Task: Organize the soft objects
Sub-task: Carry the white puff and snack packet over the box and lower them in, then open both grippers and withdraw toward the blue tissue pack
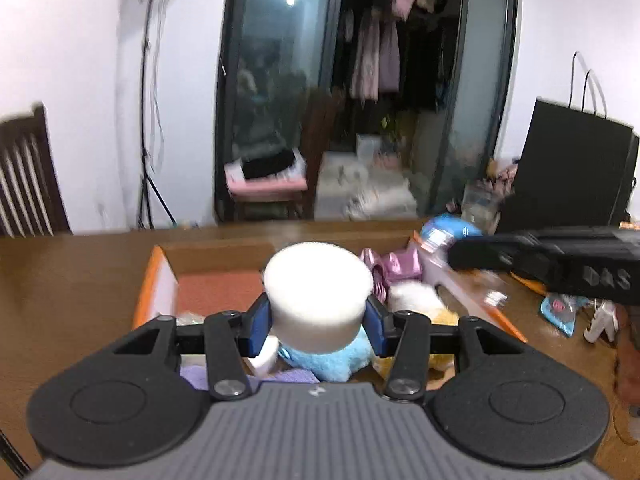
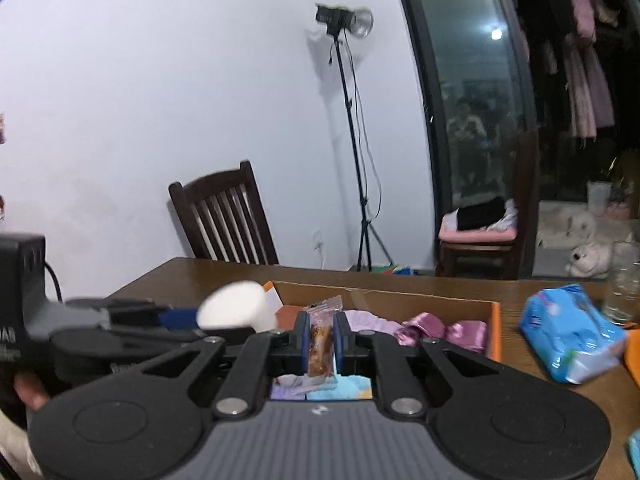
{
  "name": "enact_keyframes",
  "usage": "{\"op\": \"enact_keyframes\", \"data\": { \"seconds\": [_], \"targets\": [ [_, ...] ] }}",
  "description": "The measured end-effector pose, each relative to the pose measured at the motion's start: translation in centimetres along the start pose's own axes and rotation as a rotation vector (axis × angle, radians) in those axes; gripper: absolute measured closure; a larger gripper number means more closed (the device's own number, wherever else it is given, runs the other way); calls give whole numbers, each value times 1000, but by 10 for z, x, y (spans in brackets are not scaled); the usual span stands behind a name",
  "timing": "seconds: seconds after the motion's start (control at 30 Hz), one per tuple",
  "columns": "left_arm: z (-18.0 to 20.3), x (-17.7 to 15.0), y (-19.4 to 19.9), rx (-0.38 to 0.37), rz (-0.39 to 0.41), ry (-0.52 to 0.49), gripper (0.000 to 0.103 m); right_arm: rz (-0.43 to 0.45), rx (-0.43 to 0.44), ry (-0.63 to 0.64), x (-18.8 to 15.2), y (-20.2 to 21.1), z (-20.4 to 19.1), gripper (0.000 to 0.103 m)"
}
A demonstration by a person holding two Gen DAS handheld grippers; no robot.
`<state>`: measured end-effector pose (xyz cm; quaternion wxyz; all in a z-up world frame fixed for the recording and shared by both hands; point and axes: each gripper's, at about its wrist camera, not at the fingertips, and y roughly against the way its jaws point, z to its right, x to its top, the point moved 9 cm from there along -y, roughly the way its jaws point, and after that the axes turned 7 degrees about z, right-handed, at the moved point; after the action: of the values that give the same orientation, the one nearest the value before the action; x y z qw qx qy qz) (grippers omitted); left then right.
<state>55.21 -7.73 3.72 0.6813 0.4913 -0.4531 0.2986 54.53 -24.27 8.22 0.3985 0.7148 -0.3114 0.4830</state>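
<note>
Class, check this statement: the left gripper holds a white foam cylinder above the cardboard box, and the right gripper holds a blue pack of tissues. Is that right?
Not quite. In the right wrist view the right gripper is shut on a small wrapped snack bar; the blue pack of tissues lies on the table. The left gripper does hold the white foam cylinder above the cardboard box.

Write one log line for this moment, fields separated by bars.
left gripper: shut on white sponge | right gripper: shut on snack packet | both above cardboard box
</note>
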Motion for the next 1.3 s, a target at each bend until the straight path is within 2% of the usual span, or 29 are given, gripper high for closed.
{"op": "enact_keyframes", "data": {
  "seconds": [0.1,0.17,0.27,0.3,0.33,0.37,0.57,0.8,0.87,0.93,1.0,1.1,1.23,1.3],
  "targets": [
    [-5,-18,-18,20,-48,-6,53,-69,-3,-52,-7,-39,9,91],
    [-10,-31,-24,17,-69,-3,47,-119,17,-84,-22,-54,11,91],
    [-11,-40,-20,-16,-56,-32,32,-179,20,-123,-50,-66,14,84],
    [-12,-39,-18,-14,-47,-35,29,-187,17,-130,-57,-68,15,73],
    [-13,-38,-17,-7,-41,-33,28,-190,20,-148,-62,-69,17,61],
    [-16,-37,-16,0,-38,-27,26,-188,21,-166,-63,-68,18,58],
    [-30,-21,-1,35,-20,22,26,-137,20,-166,-46,-51,15,57],
    [-15,1,72,40,94,11,19,-68,1,-127,-23,4,6,48],
    [-8,-1,101,35,133,-1,17,-45,-18,-99,-21,30,3,48],
    [-1,-5,124,35,149,-22,17,-25,-36,-86,-22,55,2,42],
    [7,-9,149,45,165,-42,17,-4,-50,-87,-28,84,1,35],
    [17,-14,186,66,204,-48,13,17,-52,-90,-42,120,-5,35],
    [29,-36,229,102,239,-55,10,36,-40,-86,-72,163,-23,33],
    [32,-51,241,132,236,-50,9,31,-37,-80,-89,178,-31,27]
  ]
}}
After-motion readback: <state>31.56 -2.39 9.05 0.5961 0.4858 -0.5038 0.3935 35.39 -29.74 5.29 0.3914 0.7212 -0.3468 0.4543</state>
